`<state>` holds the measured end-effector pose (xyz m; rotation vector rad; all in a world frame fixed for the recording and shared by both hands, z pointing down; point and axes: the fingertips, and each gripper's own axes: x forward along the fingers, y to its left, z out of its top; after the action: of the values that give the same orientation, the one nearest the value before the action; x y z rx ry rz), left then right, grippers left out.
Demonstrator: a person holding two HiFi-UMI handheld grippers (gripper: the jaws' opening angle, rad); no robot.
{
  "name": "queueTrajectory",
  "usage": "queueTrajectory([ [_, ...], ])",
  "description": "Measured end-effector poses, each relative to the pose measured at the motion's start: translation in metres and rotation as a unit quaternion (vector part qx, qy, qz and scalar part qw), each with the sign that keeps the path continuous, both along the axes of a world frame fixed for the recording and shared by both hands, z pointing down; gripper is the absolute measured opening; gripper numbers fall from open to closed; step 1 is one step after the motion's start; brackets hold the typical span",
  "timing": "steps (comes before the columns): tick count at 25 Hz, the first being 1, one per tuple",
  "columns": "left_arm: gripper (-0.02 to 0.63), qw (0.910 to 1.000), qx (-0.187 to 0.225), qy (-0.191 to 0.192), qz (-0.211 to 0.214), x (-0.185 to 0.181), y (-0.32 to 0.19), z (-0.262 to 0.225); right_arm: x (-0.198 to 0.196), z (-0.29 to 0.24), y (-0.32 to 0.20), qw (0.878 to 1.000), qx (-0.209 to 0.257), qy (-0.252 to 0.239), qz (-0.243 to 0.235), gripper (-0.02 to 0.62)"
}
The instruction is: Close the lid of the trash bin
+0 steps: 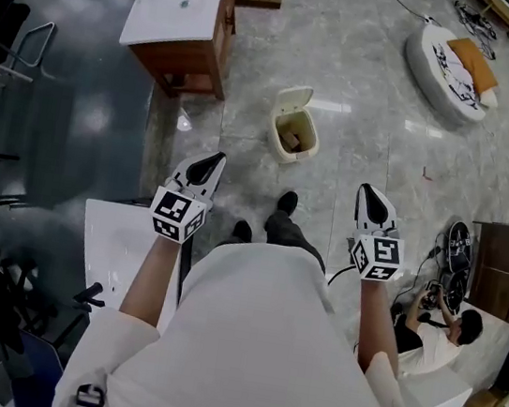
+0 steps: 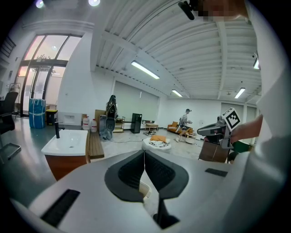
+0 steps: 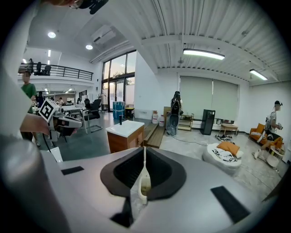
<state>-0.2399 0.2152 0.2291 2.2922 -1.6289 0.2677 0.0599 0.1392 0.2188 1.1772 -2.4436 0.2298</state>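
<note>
The cream plastic trash bin (image 1: 294, 128), its lid (image 1: 293, 98) raised, stands ahead between my tongs, well apart from both. My left gripper (image 1: 211, 161) and right gripper (image 1: 372, 193) are fully closed, gripping nothing. Past their jaws only a sliver of bin shows, and I can't make out its contents.

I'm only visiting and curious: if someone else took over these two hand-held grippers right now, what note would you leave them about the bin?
Left gripper: jaws shut, holding nothing.
Right gripper: jaws shut, holding nothing.
Trash bin: on the floor ahead, roughly between the two grippers, touched by neither.
Lid: open, standing up at the bin's far side.
Done: nothing on the lid yet.
Left: bring a gripper to the bin and push the lid down until it is closed.
</note>
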Motion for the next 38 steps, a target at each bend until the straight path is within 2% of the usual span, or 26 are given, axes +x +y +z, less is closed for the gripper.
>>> queueTrajectory([
  [11, 0.018, 0.9998, -0.018, 0.001, -0.007, 0.028, -0.071, 0.005, 0.011, 0.014, -0.072, 1.000, -0.021, -0.002, -0.022, 0.035],
  [23, 0.018, 0.9992, -0.039, -0.006, -0.001, 0.074, -0.154, 0.021, 0.040, 0.045, -0.145, 0.998, -0.054, -0.016, -0.038, 0.035],
  [29, 0.018, 0.9989, -0.042, -0.010, -0.018, 0.077, -0.188, 0.030, 0.047, 0.063, -0.163, 0.996, -0.076, -0.022, -0.044, 0.035],
  [38, 0.020, 0.9975, -0.069, -0.015, 0.000, 0.071, -0.223, 0.054, 0.047, 0.086, -0.184, 0.994, -0.101, -0.014, -0.041, 0.035],
])
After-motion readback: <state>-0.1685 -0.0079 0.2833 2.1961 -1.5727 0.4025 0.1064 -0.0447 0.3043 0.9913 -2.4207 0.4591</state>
